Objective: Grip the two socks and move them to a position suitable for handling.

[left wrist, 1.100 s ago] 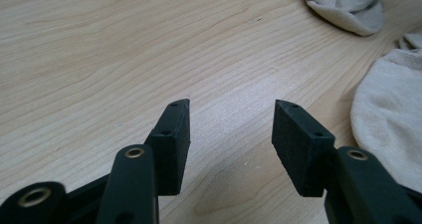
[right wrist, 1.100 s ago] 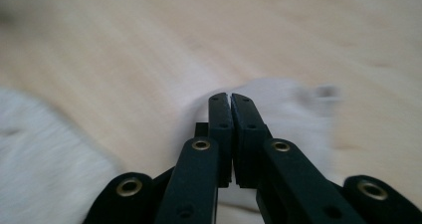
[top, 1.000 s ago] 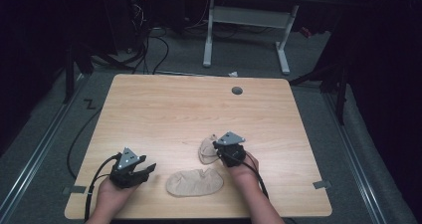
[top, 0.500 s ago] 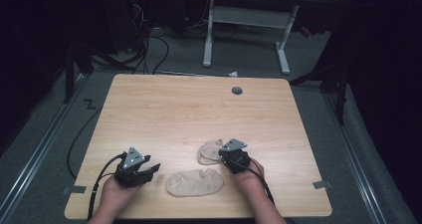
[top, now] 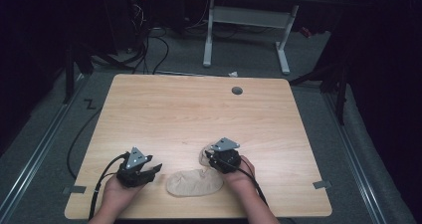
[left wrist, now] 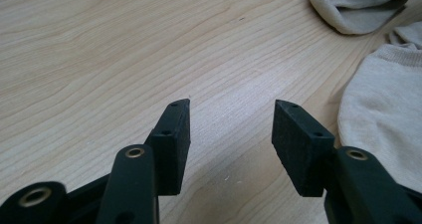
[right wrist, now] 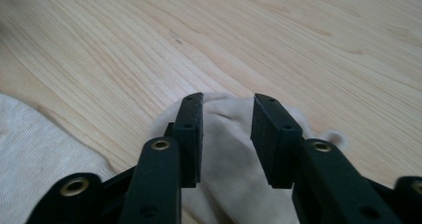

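Note:
Two beige socks lie near the table's front edge. The larger sock (top: 194,183) (left wrist: 383,124) (right wrist: 40,144) lies flat between my hands. The smaller, crumpled sock (top: 202,159) (left wrist: 353,12) (right wrist: 226,149) sits just behind it. My right gripper (top: 210,157) (right wrist: 226,99) is low over the smaller sock, open, its jaws a narrow gap apart with cloth showing between them. My left gripper (top: 155,169) (left wrist: 231,104) is wide open over bare wood, left of the larger sock, with nothing between its jaws.
The wooden table (top: 189,109) has a round cable hole (top: 237,90) at its back right. Beyond the far edge stand a white desk frame (top: 249,20) and floor cables (top: 149,45). Tape marks (top: 322,184) sit on the front corners.
My right gripper has moved left and toward me, onto the smaller sock. My left gripper has shifted slightly right, toward the larger sock. Both socks have barely moved.

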`<state>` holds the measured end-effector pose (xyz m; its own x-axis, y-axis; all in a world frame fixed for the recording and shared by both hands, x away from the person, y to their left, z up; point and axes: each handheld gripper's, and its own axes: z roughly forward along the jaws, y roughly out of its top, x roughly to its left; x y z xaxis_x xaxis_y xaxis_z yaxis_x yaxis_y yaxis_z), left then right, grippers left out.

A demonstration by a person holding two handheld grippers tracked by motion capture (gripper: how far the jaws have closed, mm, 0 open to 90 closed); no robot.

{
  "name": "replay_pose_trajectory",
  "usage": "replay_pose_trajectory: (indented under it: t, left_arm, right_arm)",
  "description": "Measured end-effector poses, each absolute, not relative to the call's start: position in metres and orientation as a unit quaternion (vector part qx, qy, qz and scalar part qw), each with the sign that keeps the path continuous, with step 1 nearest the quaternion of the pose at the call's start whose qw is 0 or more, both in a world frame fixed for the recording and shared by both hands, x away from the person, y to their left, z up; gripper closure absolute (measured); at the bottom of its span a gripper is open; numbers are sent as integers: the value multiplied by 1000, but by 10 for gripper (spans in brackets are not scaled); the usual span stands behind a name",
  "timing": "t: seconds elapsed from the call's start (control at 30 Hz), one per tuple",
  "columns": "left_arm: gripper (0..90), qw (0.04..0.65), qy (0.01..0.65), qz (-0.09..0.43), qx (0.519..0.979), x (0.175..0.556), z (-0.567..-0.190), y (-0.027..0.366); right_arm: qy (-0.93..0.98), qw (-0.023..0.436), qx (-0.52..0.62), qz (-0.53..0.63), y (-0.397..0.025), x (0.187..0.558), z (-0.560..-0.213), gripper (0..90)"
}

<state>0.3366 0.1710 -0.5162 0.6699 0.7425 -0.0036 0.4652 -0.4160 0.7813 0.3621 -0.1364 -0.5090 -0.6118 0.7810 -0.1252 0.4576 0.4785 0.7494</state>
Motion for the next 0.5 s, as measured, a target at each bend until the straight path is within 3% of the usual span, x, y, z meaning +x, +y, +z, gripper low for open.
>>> replay_pose_trajectory:
  t: [0.27, 0.5]
  left_arm:
    - [498, 398, 371, 173, 821, 336, -516, 174]
    - [499, 398, 370, 173, 821, 336, -516, 173]
  right_arm:
    - [845, 221, 367, 320, -128, 369, -521, 619]
    - [842, 232, 368, 319, -129, 368, -520, 817]
